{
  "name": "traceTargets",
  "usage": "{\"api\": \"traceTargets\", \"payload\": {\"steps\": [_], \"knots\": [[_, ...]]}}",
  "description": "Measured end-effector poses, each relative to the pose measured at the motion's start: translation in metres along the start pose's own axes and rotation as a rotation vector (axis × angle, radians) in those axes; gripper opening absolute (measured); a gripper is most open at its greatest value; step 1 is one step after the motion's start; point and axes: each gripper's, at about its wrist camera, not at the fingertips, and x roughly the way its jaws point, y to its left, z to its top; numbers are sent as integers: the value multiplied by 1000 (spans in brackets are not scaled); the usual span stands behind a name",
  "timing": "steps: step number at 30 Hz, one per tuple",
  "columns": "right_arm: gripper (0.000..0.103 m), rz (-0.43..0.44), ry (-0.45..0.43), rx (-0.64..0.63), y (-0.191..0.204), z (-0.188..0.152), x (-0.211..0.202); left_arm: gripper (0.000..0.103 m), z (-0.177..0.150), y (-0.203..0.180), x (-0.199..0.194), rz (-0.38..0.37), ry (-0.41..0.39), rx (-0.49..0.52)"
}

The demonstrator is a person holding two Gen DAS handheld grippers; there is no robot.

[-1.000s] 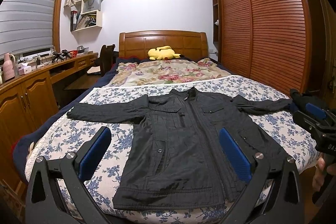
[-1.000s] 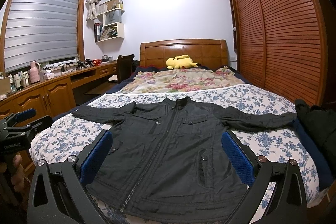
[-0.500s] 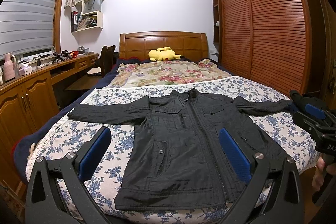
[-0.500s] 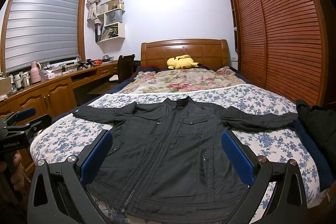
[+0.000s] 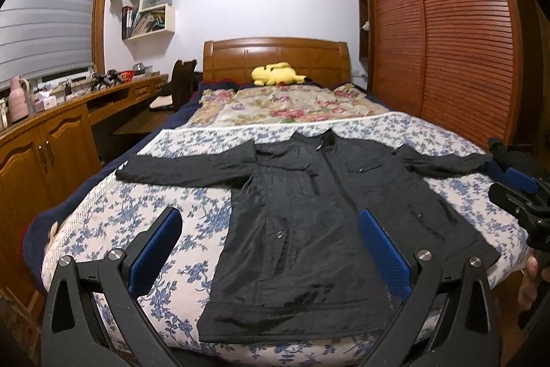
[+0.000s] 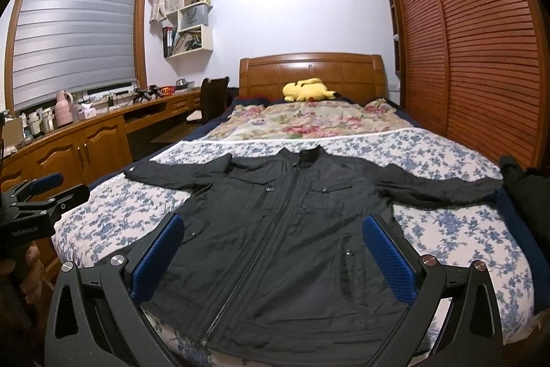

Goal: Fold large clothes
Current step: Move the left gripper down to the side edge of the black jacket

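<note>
Wooden slatted wardrobe doors [image 5: 447, 40] fill the right side of both views, and a window blind [image 6: 75, 33] takes the upper left. Below them the bed [image 5: 144, 215], covered in a blue-and-white flowered spread, runs from the lower edge up to a wooden headboard [image 5: 275, 57] at mid-frame, with a second, pink-flowered cover [image 6: 309, 122] lying across its far half. Along the left side stands a long wooden worktop [image 6: 103, 119] with cupboards beneath and small bottles and a pink jug on top; a white wall shelf [image 5: 151, 6] with books hangs above it in the upper left. The black jacket [image 5: 309, 229] lies flat and face up on the near half of the bed, at the centre of both frames, zipped, collar toward the headboard, hem at the near edge and both sleeves stretched out sideways. A dark heap of cloth [image 6: 522, 188] sits at the right edge of the bed, touching the end of the right-hand sleeve. A yellow soft toy [image 6: 306, 90] rests against the headboard. The left gripper [image 5: 271, 250] hangs above the near hem with its blue-padded fingers spread wide and nothing between them; it also shows at the left edge of the right wrist view. The right gripper [image 6: 275, 253] is likewise spread wide and empty over the lower front of the jacket, and its tips appear at the right edge of the left wrist view.
</note>
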Motion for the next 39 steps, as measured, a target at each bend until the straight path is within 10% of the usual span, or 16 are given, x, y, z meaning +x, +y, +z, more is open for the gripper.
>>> {"api": "traceTargets", "payload": {"steps": [19, 39], "knots": [[103, -7, 139, -12, -1, -10, 83, 103, -40, 45, 83, 51, 106, -35], [103, -22, 191, -70, 6, 12, 137, 103, 46, 82, 186, 50, 71, 56]]}}
